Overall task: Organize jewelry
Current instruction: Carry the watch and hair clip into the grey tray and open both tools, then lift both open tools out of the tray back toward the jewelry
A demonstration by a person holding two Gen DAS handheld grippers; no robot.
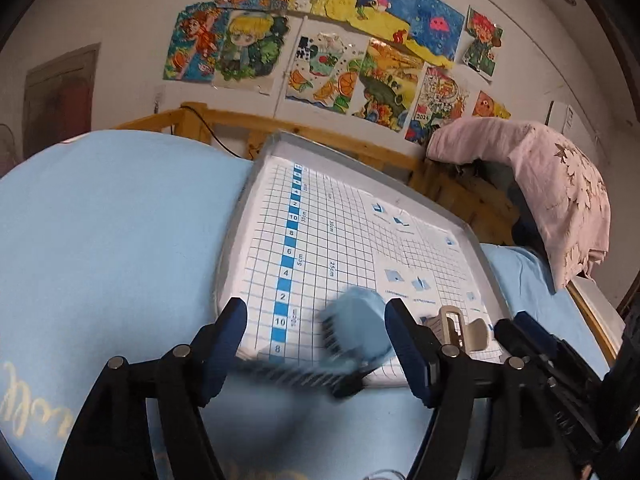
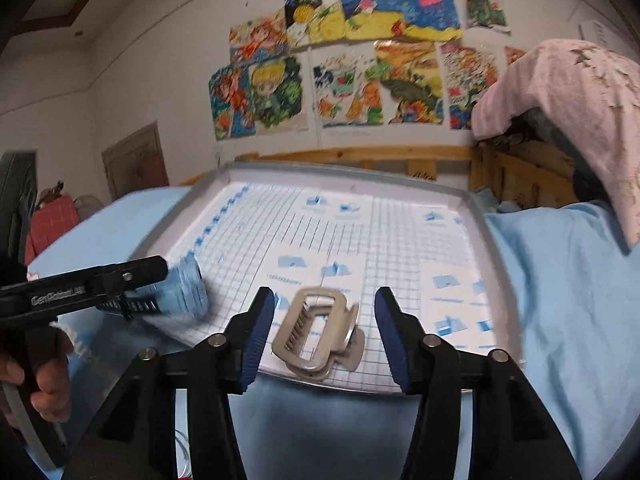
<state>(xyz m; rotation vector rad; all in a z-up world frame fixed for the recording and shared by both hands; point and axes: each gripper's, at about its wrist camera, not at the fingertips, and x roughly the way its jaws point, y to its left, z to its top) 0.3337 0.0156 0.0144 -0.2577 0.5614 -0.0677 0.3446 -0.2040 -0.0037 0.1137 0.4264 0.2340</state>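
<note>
A light-blue sheeted bed (image 2: 560, 280) carries a shallow grey metal tray (image 2: 348, 170) lined with blue-gridded white paper. The left tongs (image 1: 316, 320) stand released around a blurred light-blue comb-toothed hair clip (image 1: 356, 332) at the tray's near edge. The right tongs (image 2: 325, 320) gape around a beige plastic claw clip (image 2: 316, 334), untouched.

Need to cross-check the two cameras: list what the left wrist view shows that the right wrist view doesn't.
Left wrist only: yellow lettering on the blue bedding, and the left gripper open around the blurred blue clip.
Right wrist only: a hand on the left tool, red bag, and the right gripper open around the beige claw clip.
Both: gridded tray, wall drawings, pink cloth.
</note>
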